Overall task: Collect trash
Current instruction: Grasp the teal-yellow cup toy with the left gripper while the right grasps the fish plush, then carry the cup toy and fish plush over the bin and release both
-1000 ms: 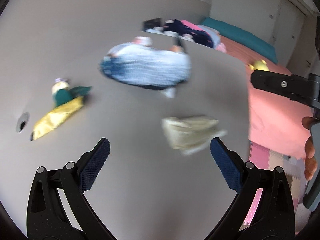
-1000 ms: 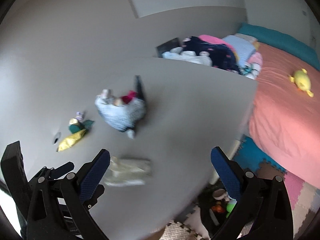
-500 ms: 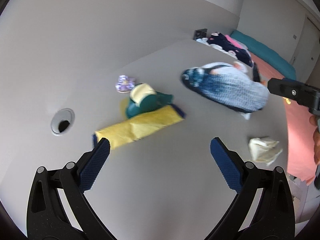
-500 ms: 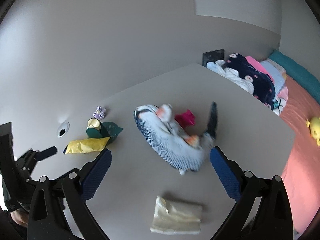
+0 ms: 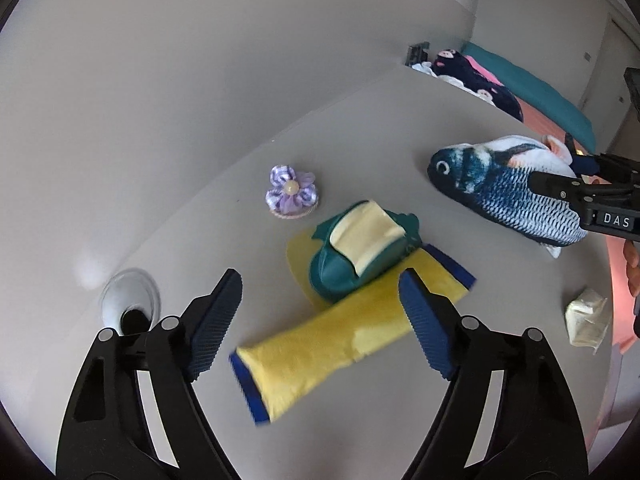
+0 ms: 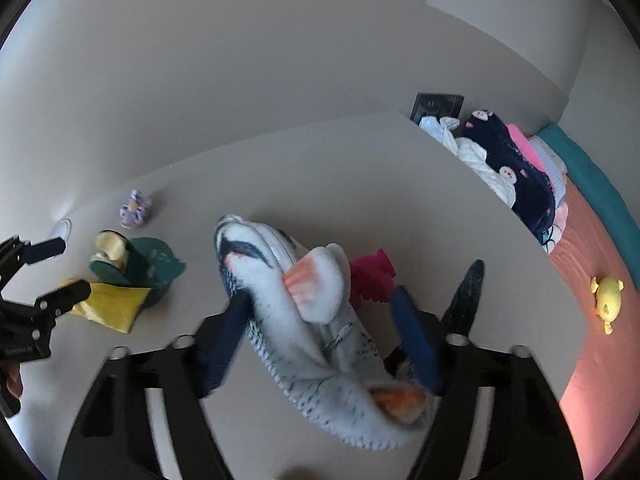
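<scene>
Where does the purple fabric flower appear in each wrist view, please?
Left wrist: the purple fabric flower lies upper centre, left of the teal pouch.
Right wrist: the flower is small at far left, above the pouch.
Shared landmark: the fish plush.

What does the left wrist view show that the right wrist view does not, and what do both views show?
Only the left wrist view shows the crumpled pale wrapper near the table edge and the fish's blue head.

Only the right wrist view shows the pink toy behind the fish, and the yellow plush on the bed.

Both show the fish plush, the yellow packet, the teal pouch, the purple flower and the grey table.
</scene>
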`<state>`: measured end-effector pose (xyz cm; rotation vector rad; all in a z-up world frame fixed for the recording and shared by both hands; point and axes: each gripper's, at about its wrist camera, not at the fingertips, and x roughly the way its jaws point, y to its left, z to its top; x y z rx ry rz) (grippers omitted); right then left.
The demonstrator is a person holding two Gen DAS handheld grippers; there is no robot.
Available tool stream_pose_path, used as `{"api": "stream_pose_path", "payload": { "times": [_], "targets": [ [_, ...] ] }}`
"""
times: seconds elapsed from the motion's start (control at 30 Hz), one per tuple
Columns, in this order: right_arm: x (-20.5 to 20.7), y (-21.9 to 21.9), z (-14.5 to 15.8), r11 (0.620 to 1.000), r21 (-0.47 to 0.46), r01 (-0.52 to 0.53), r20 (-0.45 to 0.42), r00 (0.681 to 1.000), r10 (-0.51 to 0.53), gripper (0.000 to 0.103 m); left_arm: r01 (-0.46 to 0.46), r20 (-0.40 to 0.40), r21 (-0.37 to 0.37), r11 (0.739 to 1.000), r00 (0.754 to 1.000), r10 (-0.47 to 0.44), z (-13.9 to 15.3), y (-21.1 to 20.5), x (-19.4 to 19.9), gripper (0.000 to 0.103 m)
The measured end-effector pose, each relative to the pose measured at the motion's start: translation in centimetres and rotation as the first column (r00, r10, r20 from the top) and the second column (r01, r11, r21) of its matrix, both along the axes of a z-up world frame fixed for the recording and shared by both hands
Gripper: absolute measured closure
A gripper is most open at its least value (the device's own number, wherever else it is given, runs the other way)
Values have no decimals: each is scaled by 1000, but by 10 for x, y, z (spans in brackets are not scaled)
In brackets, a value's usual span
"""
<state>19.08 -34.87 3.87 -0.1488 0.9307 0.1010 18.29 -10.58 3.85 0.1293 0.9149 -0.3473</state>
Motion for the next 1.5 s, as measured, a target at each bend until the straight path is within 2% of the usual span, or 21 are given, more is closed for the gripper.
{"api": "stream_pose_path", "payload": {
  "times": [0.07,0.17,0.23,0.27,0.3,0.37,0.53,0.57,0.6,0.67,0.83,0.93,1.03,1.2,1.5],
  "targets": [
    [2,-1,-2,1000,9,-1,2,1000,1,34,29,-5,-7,1000,1000,-29,-4,-3,6,25],
    [7,0,-4,1000,11,-11,-2,1000,11,43,65,-3,-1,998,998,-65,-10,-11,13,25],
    [10,2,-6,1000,11,-21,-7,1000,21,52,80,-2,-1,997,997,-80,-12,-16,17,31],
    [11,3,-6,1000,12,-23,-9,1000,23,55,85,-2,-7,996,996,-85,-13,-18,19,39],
    [12,3,-6,999,18,-27,-10,1000,27,56,88,-1,-9,996,996,-88,-13,-20,21,48],
    [13,4,-7,999,32,-36,-19,999,36,57,88,1,-1,996,996,-88,-16,-23,25,57],
    [14,8,-14,997,36,-67,-38,997,68,59,65,-13,-19,998,998,-65,-23,-22,31,59],
    [13,8,-14,996,44,-74,-36,997,75,72,57,-15,-32,998,998,-57,-24,-20,33,60],
    [13,7,-13,996,59,-72,-35,997,74,77,44,-12,-42,998,999,-44,-25,-19,35,64],
    [11,2,-8,993,105,-59,-24,998,61,81,19,-2,-61,998,1000,-19,-23,-17,36,64],
    [1,-9,17,991,133,-20,62,998,12,82,-14,48,-87,996,999,18,-4,-12,31,64],
    [-10,-18,38,987,162,-2,136,991,-20,82,-58,120,-65,996,991,66,19,-9,22,64],
    [-18,-23,58,984,177,-2,173,984,-29,82,-78,165,-70,994,982,89,42,-5,13,64],
    [-39,-27,83,982,191,-3,206,978,-37,82,-67,190,-86,994,978,82,67,-6,-7,64],
    [-98,-58,113,977,213,34,264,960,-91,82,5,241,-101,995,970,20,101,-42,-59,64]
  ]
}}
